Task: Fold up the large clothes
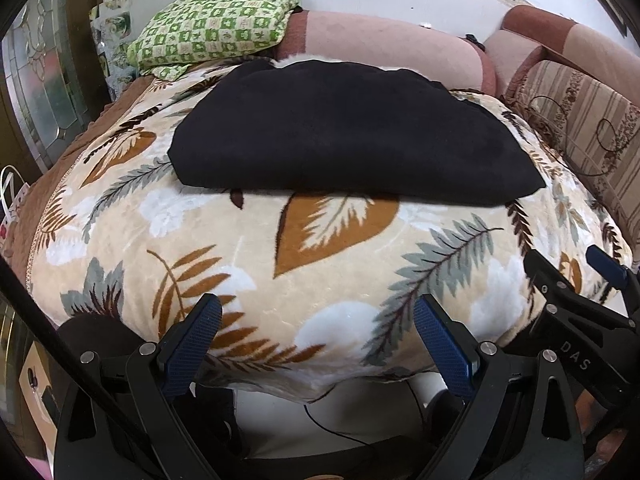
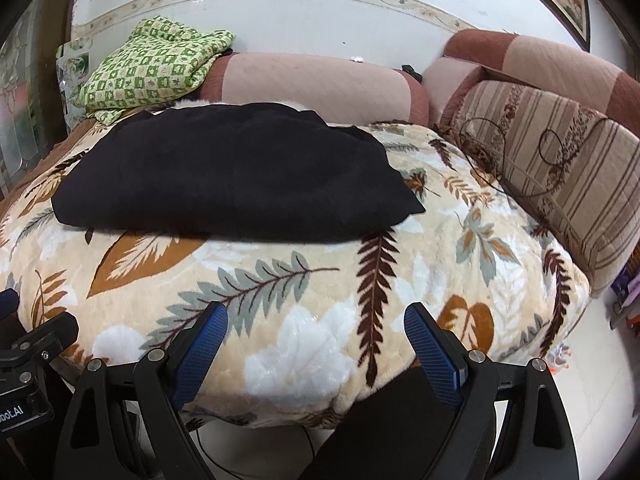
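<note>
A black garment (image 1: 344, 132) (image 2: 232, 176) lies folded into a thick, flat bundle on the leaf-patterned blanket (image 1: 280, 280) (image 2: 320, 300), toward its far side. My left gripper (image 1: 316, 312) hovers over the blanket's near edge, open, with nothing between its blue pads, well short of the garment. My right gripper (image 2: 316, 320) is also open and empty, held above the near edge to the right of the left one. The right gripper's body (image 1: 580, 300) shows at the right of the left wrist view.
A folded green checked cloth (image 1: 216, 24) (image 2: 152, 64) rests at the back left against a pink bolster (image 1: 384, 44) (image 2: 312, 80). A striped cushion (image 1: 584, 128) (image 2: 560, 168) lines the right side. White floor with a cable (image 1: 348, 432) lies below the blanket's edge.
</note>
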Demonstrator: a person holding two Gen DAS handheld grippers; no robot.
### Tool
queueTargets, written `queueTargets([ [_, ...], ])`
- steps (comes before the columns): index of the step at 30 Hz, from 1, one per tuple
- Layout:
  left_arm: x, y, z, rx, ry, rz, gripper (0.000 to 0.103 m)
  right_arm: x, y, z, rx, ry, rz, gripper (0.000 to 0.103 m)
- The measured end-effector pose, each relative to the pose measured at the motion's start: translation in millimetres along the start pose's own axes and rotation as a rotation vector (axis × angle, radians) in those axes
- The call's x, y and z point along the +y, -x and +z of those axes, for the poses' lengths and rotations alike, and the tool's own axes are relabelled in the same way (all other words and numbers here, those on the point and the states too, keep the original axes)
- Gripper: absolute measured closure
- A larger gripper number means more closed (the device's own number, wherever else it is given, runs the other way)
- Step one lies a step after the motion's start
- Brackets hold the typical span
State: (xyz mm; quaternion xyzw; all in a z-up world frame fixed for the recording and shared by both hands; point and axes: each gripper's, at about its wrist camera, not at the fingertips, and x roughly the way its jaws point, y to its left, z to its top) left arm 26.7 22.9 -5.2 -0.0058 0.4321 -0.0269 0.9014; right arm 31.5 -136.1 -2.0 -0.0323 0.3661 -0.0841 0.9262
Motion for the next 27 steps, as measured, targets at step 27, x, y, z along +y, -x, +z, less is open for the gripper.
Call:
queueTargets([
  [27,25,-44,47,-0.024,-0.023,0.066,0.007,31,-45,38,0.013,0.049,0.009,0.011],
])
